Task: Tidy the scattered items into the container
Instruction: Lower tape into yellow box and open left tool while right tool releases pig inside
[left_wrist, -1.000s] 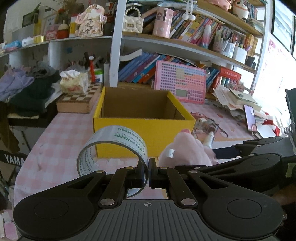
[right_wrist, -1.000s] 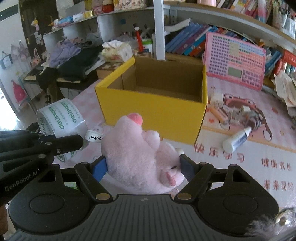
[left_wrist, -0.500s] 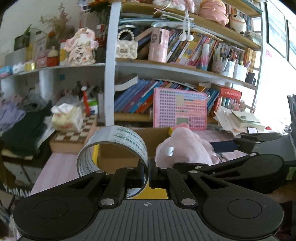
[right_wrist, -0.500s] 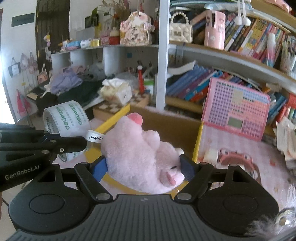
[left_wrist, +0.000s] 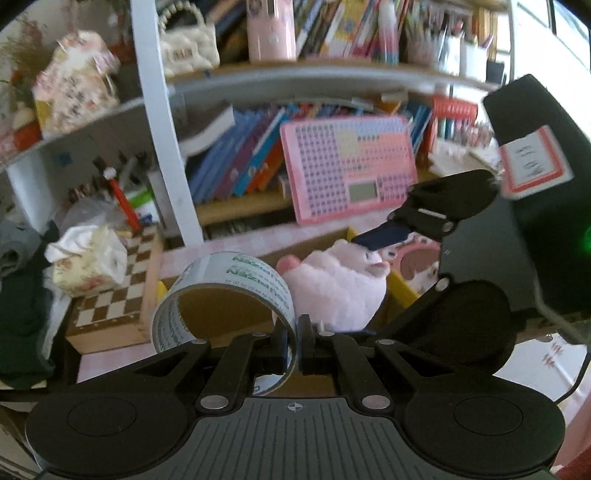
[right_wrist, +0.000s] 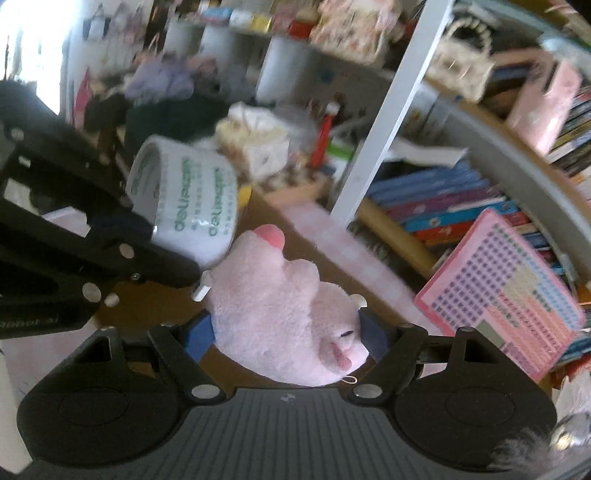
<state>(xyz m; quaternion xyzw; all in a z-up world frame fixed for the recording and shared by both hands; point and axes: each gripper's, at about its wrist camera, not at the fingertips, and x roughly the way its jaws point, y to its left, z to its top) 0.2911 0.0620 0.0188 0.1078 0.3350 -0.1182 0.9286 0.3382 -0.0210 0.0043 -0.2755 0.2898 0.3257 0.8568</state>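
I am holding the tape roll (left_wrist: 225, 291) pinched tight in my left gripper (left_wrist: 298, 341) and the plush pig (right_wrist: 288, 317) squeezed in my right gripper (right_wrist: 286, 334), both over the open box (left_wrist: 400, 291); neither is dropped in yet.

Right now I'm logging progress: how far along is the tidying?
Nothing visibly sits in the yellow box yet. In hand: the left tongs pinch the tape roll, the right tongs clamp the pink plush, both over the box. Left: releasing them inside; other leftovers can't be seen.
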